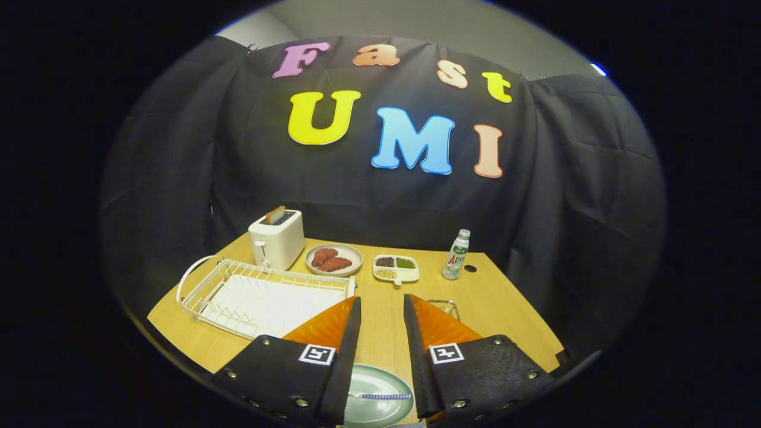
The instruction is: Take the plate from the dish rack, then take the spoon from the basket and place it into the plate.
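Standing apart and empty, the jaws of the gripper (381, 309) frame bare desk (505, 303). Below them: one green plate (374, 410) with one spoon (380, 396) lying in it. Beyond: one empty dish rack (261, 294), a wire basket (445, 304) partly hidden, one toaster (277, 239), one bottle (456, 255) near the desk's far edge.

2 plates (378, 397) (333, 260), 1 spoon (380, 396), 1 bottle (456, 255)

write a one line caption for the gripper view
Open gripper above plate holding spoon, rack beside.
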The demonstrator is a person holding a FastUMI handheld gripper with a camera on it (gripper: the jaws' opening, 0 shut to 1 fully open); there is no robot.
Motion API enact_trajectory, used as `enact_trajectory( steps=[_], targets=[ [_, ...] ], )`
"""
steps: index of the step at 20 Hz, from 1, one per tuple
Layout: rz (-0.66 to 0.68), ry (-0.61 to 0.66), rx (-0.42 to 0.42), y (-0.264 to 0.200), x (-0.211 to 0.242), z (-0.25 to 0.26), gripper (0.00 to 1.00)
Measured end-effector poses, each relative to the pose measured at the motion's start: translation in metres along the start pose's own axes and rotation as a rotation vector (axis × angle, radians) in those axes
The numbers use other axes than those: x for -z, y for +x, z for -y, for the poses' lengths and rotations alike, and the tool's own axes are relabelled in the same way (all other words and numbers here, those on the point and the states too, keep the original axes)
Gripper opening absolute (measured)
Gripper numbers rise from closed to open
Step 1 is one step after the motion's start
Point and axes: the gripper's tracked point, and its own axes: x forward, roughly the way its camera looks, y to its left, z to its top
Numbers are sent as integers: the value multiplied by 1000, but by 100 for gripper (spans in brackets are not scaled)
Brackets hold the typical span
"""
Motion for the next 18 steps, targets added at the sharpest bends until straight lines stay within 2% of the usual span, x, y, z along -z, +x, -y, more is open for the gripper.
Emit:
enact_trajectory(
  steps=[4, 5, 8, 16, 18],
  targets=[
    [149, 19, 32, -9, -61, 35, 45],
    [184, 16, 38, -12, -75, 43, 56],
    [260, -1, 25, -15, -105, 53, 56],
    [252, 23, 10, 6, -106, 74, 56],
    [270, 17, 39, 13, -110, 91, 72]
  ],
)
